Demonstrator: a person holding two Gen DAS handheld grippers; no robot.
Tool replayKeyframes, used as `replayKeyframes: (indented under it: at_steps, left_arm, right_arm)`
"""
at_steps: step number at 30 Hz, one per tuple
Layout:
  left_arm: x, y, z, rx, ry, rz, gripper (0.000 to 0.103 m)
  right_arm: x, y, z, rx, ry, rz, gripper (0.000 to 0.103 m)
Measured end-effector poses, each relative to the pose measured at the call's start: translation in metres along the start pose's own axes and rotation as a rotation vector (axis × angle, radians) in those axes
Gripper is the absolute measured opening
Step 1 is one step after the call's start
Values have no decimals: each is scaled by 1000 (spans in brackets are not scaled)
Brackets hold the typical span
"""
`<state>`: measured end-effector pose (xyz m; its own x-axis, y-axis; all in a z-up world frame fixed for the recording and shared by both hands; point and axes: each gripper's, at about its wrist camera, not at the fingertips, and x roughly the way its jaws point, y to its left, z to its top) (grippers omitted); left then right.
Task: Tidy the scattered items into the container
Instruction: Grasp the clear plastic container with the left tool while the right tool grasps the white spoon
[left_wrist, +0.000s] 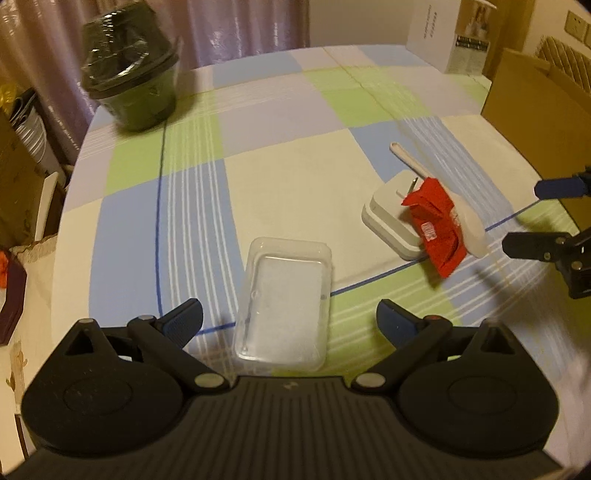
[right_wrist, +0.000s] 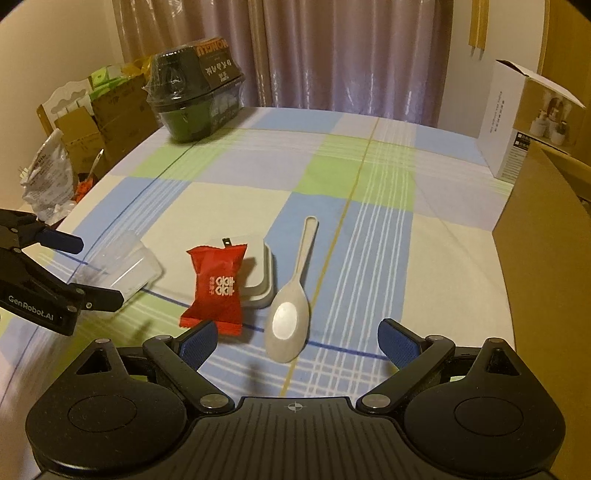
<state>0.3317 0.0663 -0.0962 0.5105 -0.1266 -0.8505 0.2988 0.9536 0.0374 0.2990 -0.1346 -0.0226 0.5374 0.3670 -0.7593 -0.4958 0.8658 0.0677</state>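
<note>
A clear plastic container (left_wrist: 284, 302) lies on the checked tablecloth, right in front of my open, empty left gripper (left_wrist: 288, 321); it also shows in the right wrist view (right_wrist: 122, 264). A red snack packet (right_wrist: 218, 286) leans on a white power adapter (right_wrist: 260, 275), with a white spoon (right_wrist: 291, 314) beside them. My right gripper (right_wrist: 297, 341) is open and empty, just short of the spoon's bowl and the packet. From the left wrist view the packet (left_wrist: 436, 225), adapter (left_wrist: 391, 218) and spoon (left_wrist: 469, 225) lie at right, with the right gripper (left_wrist: 535, 218) beyond them.
A dark green wrapped tub (right_wrist: 195, 88) stands at the table's far left. A white box (right_wrist: 513, 122) and a brown cardboard box (right_wrist: 546, 251) stand along the right side. Clutter and cartons (right_wrist: 74, 140) lie past the table's left edge.
</note>
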Motion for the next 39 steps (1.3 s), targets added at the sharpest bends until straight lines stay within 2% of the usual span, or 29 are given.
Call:
replayKeyframes:
  at_steps: [6,7,8,9,13,18,19,20,23,24,25,32,39]
  left_arm:
    - [13,4,0,2,14,-4,90]
    - [13,4,0,1,13,-1,87]
    - [14,5,-1,0,15,-3,82]
    - [14,6,-1,-3,15,-4,81]
    - [16,8,-3,-18,16,-10,73]
    - [20,8,-3,-26,16,-7,72]
    - [20,9,-3,-30,17,-11,70]
    - [21,9,-3,-31,18,-9,68]
    - [22,10,-3,-42,19,-7,55]
    - [22,10,-3,-48,22,-9,54]
    - [22,10,-3,-52,23,-8,54]
    - [8,-1,-11,-46,48,-8,53]
    - [-25,-34,-36,-4,75,-40,53]
  right_arm:
    - [17,3,0,-48,-20,-7,99]
    - [20,4,-1,-58,-25,-13,96]
    - [23,4,-2,-66,-26,-14,88]
    - [26,4,-2,-71,-20,-14,76]
    - [38,1,-5,-62,1,-26,75]
    - [44,4,-7,-85,-10,-23,74]
    - [45,5,-6,-89,-7,-23,61]
    - [47,6,-6,-90,3,-21,55]
    - [50,8,-6,-89,4,-21,53]
    - [49,9,-6,-91,2,-26,39]
    - [49,10,-6,-96,2,-34,37]
    - [34,8,-11,-75,25,-34,36]
    - [-16,7,-45,-31,45,-34,36]
